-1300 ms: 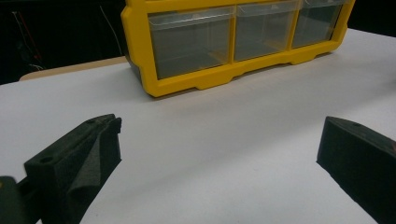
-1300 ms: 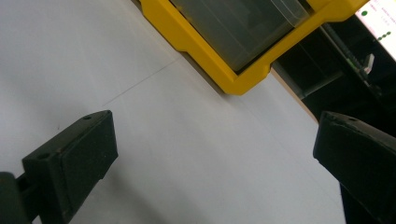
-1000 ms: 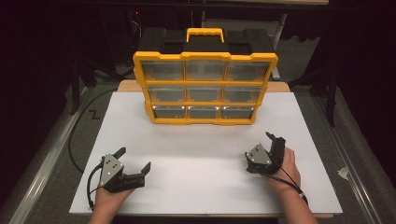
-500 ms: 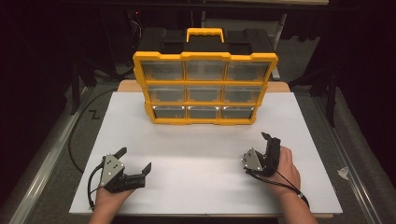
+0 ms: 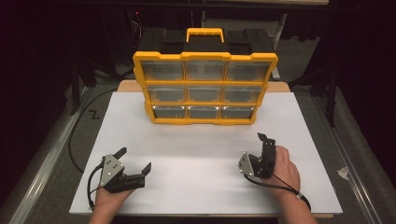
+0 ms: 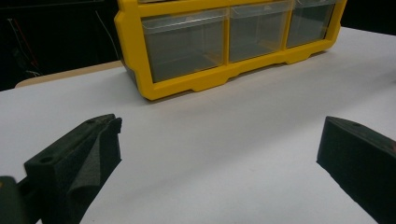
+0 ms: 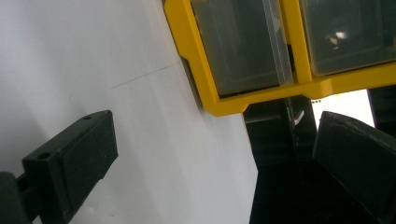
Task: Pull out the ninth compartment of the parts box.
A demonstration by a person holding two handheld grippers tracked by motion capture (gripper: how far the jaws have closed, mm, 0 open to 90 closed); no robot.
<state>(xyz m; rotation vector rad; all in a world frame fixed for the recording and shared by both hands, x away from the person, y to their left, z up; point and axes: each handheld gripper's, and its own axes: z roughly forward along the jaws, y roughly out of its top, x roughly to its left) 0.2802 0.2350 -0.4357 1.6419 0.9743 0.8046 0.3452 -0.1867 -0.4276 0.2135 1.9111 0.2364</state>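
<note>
- Big yellow drawer box [image 5: 205,88] up in the top middle of the high view, standing on the far part of the white board [image 5: 201,182].
- Three rows of three see-through drawers in it, with a yellow handle [image 5: 205,33] on the black top.
- Left gripper [image 5: 135,161] down in the lower left of the high view, held in a hand [image 5: 108,199] coming up from the bottom edge.
- Jaws spread wide apart, nothing between them, just above or on the bare white board; cannot tell which.
- Grey plate [image 5: 110,168] on top of it, black cable [image 5: 91,189] looping beside it.
- Right gripper [image 5: 262,140] in the lower right of the high view, turned on its side in the other hand [image 5: 282,170].
- Jaws also wide apart, nothing held.
- In the left gripper view, bottom row of drawers [image 6: 184,42] across the top, white board below, a black jaw low at each side.
- In the right gripper view, all tilted: a box corner [image 7: 219,105] at the upper right, dark space beyond the board edge at the lower right.
- Both grippers well apart from the box and from each other.
</note>
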